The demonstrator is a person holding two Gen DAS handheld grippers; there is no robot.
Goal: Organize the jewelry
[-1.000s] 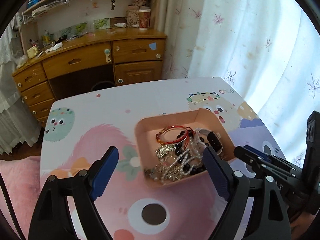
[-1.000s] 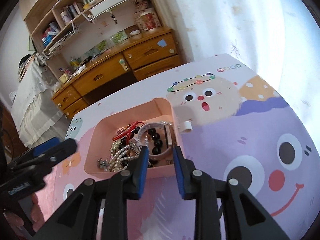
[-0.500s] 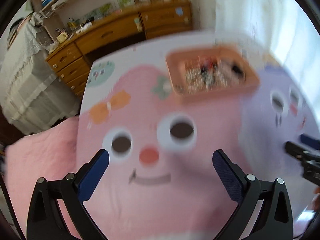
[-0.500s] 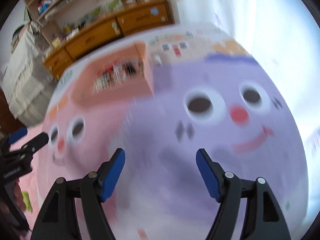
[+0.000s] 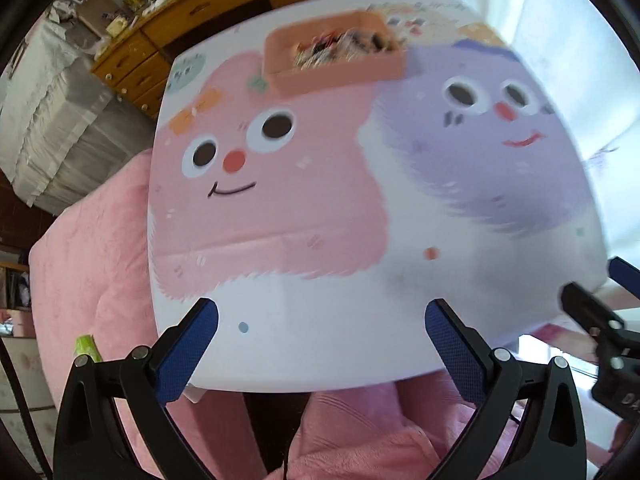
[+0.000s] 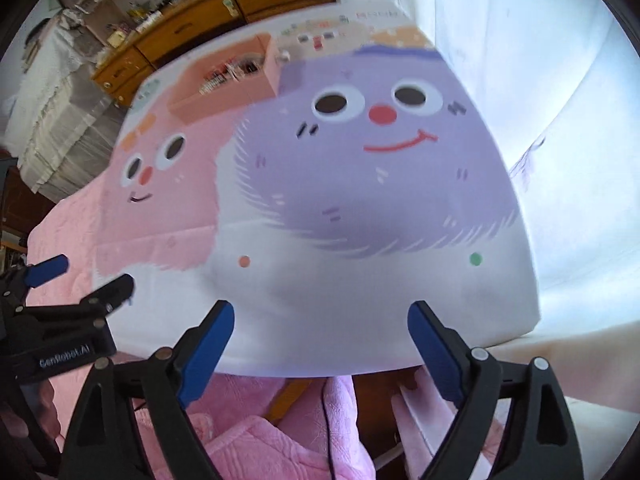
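Note:
A peach tray (image 5: 340, 74) (image 6: 224, 100) heaped with blurred jewelry (image 5: 344, 46) (image 6: 228, 72) sits at the far side of the cartoon-printed table (image 5: 340, 300) (image 6: 340, 300). My left gripper (image 5: 322, 316) hangs over the table's near edge, far from the tray, open wide with nothing between its blue pads (image 5: 188, 348). My right gripper (image 6: 321, 316) also hovers at the near edge with its jaws still opening and empty. Each gripper shows at the side of the other's view, the right one (image 5: 600, 312) and the left one (image 6: 80, 280).
A pink quilt (image 5: 88, 260) (image 6: 260, 440) lies below and left of the table. A wooden desk with drawers (image 5: 224, 12) (image 6: 224, 20) stands behind it, a white curtain (image 6: 540, 80) to the right. A green object (image 5: 86, 346) rests on the quilt.
Both grippers drew back from the tray to the table's near edge and tilted downward. The right gripper's jaws went from nearly closed at the tray to wide apart; the left widened slightly.

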